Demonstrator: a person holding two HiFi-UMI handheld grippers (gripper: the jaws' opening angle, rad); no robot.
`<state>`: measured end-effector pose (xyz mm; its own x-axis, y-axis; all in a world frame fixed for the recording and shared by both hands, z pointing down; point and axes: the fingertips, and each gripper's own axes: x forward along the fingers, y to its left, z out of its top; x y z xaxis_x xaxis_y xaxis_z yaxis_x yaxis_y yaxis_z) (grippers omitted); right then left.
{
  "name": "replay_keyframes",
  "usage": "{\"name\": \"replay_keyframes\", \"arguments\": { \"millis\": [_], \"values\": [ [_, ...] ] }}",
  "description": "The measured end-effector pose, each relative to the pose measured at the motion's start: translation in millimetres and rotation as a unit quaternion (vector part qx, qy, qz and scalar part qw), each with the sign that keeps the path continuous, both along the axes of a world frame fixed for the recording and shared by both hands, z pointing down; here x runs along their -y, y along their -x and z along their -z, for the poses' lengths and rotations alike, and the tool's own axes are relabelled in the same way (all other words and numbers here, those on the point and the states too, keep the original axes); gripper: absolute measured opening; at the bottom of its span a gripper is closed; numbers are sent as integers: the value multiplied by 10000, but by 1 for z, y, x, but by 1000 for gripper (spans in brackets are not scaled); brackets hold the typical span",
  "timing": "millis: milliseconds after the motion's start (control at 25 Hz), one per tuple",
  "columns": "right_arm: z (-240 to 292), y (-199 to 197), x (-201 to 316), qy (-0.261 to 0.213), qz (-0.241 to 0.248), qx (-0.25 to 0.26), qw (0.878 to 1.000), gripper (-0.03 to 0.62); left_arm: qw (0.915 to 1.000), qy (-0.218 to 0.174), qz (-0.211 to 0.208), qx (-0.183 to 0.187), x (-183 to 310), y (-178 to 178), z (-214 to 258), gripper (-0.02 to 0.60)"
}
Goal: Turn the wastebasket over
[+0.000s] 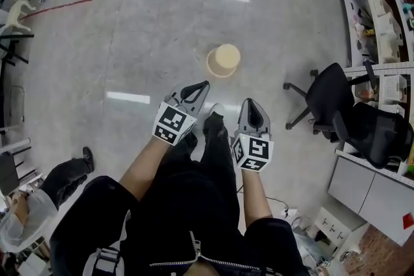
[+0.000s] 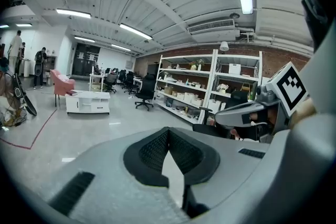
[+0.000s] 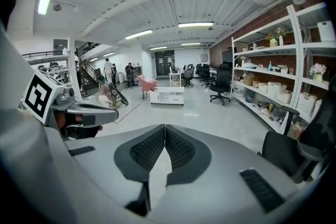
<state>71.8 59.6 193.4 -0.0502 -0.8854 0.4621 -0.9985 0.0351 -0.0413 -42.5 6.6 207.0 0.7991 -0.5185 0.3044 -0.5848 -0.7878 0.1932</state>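
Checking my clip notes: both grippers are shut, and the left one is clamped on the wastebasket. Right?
Not quite. Both are shut, but the left gripper holds nothing: the head view shows the wastebasket on the floor ahead, apart from it and the right gripper.

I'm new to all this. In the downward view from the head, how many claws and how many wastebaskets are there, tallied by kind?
Claws: 2, the left claw and the right claw
Tan wastebasket on the floor: 1
Total: 3
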Motion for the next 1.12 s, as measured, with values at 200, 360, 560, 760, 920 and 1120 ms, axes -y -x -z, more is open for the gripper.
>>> {"name": "replay_keyframes", "arguments": {
  "millis": [200, 360, 560, 760, 920, 1120],
  "values": [
    [-29, -29, 49, 40, 86, 12, 10000, 11, 10000, 5, 3, 42, 47, -22, -30, 5],
    [-67, -52, 98, 30, 160, 21, 9999, 11, 9998, -179, -14, 91, 97, -45, -67, 5],
    [-132, -98, 158, -126, 191, 5, 9997, 11, 9992, -371, -73, 110, 150, -86, -132, 5],
    [-209, -112, 220, -458, 327, -68, 9984, 11, 9983, -559, -82, 108, 196, -100, -223, 5],
    [-281, -122, 244, -605, 543, -164, 9966, 11, 9984, -541, -53, 128, 213, -110, -312, 5],
    [-365, -137, 259, -591, 797, -301, 9946, 11, 9982, -543, -87, 239, 231, -115, -411, 5]
  ]
}}
